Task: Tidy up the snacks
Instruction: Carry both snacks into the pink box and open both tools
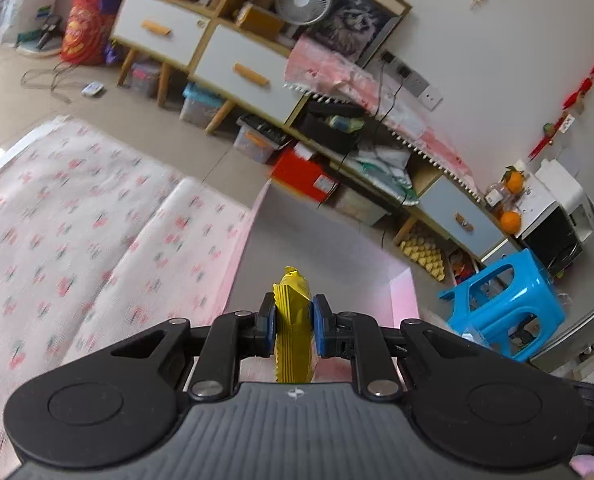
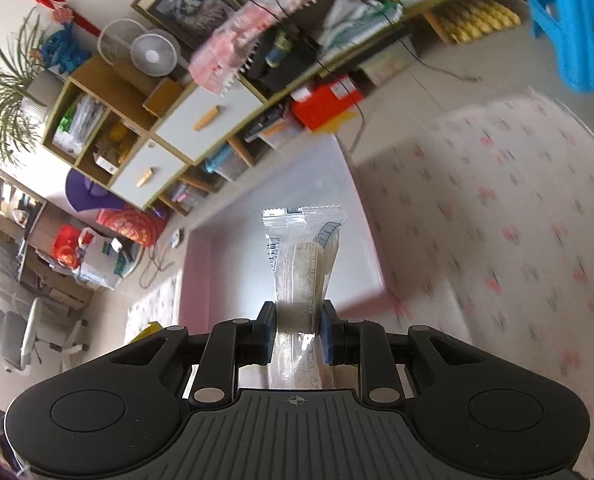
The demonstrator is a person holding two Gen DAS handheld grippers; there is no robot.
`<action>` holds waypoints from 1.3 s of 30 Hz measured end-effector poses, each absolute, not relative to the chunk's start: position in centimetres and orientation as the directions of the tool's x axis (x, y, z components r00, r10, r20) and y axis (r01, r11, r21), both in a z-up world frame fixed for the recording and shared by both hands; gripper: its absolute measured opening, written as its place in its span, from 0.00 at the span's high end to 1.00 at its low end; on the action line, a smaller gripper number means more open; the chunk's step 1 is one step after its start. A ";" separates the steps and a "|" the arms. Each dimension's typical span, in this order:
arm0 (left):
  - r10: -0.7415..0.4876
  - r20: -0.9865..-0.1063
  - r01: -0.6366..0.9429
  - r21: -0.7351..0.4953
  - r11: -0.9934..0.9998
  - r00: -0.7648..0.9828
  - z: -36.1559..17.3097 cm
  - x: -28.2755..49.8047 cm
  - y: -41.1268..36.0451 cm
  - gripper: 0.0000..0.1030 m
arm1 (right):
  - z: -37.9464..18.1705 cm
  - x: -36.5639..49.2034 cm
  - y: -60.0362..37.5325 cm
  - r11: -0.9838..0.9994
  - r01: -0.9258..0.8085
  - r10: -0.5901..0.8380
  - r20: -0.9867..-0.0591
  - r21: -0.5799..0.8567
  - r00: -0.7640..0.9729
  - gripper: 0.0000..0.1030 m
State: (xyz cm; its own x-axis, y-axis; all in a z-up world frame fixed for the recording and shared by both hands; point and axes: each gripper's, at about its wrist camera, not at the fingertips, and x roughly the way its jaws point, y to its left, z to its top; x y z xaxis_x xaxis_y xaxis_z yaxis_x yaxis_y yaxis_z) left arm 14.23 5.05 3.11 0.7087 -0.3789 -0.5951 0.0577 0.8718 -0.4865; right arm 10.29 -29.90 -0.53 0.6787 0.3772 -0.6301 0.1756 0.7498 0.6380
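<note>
Here, left gripper [image 1: 293, 322]: clamped on a gold snack [image 1: 293, 320], edge-up between the pads, above the pink box [image 1: 401, 292].
Cloth [image 1: 77, 208]: cherry print, left of the box.
Right gripper [image 2: 298, 330]: squeezing a clear snack [image 2: 303, 256], which sticks out over the pink box [image 2: 281, 184].
Stool [image 1: 501, 304]: blue, right of the box.

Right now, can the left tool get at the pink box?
Probably yes, to drop into it. The pink box lies open just beyond the left tool, nothing between. But the tool is shut on a gold snack.
</note>
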 end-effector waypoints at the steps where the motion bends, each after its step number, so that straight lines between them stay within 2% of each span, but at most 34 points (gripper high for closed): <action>1: -0.378 -0.579 0.080 -0.473 0.877 0.722 3.1 14.8 4.8 0.84 | -0.4 11.1 -29.9 0.756 0.163 0.373 -0.621 0.634 0.689 0.79; 7: -0.391 -0.498 0.223 -0.364 0.905 0.774 1.5 17.2 2.4 0.84 | -1.4 15.6 -29.8 0.809 0.107 0.320 -0.585 0.579 0.745 0.79; 13: -0.371 -0.534 0.259 -0.276 0.926 0.760 -0.4 17.7 1.5 0.84 | -3.4 18.0 -29.4 0.842 0.086 0.296 -0.589 0.533 0.752 0.78; 18: -0.401 -0.537 0.271 -0.306 0.912 0.742 -0.1 17.0 2.5 0.84 | -4.6 18.6 -28.2 0.880 0.063 0.281 -0.622 0.471 0.731 0.79; 25: -0.414 -0.616 0.286 -0.299 0.910 0.670 -0.9 16.0 3.0 0.84 | -5.5 17.6 -27.2 0.926 0.040 0.254 -0.697 0.376 0.671 0.79; 35: -0.461 -0.715 0.218 -0.410 0.885 0.526 -1.0 16.5 3.9 0.84 | -5.5 16.6 -26.1 0.960 0.009 0.230 -0.810 0.279 0.539 0.82; 39: -0.452 -0.746 0.211 -0.401 0.891 0.490 -0.9 16.0 3.7 0.85 | -5.4 16.1 -26.2 0.969 0.020 0.205 -0.841 0.248 0.501 0.86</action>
State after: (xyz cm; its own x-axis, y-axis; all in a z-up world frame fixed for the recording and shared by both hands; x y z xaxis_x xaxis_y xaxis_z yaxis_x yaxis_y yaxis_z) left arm 16.04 3.72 -0.94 0.4897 -0.4515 -0.7459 0.2108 0.8914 -0.4013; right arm 16.06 -26.21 -5.44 0.5012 0.2049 -0.8407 0.0201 0.9685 0.2480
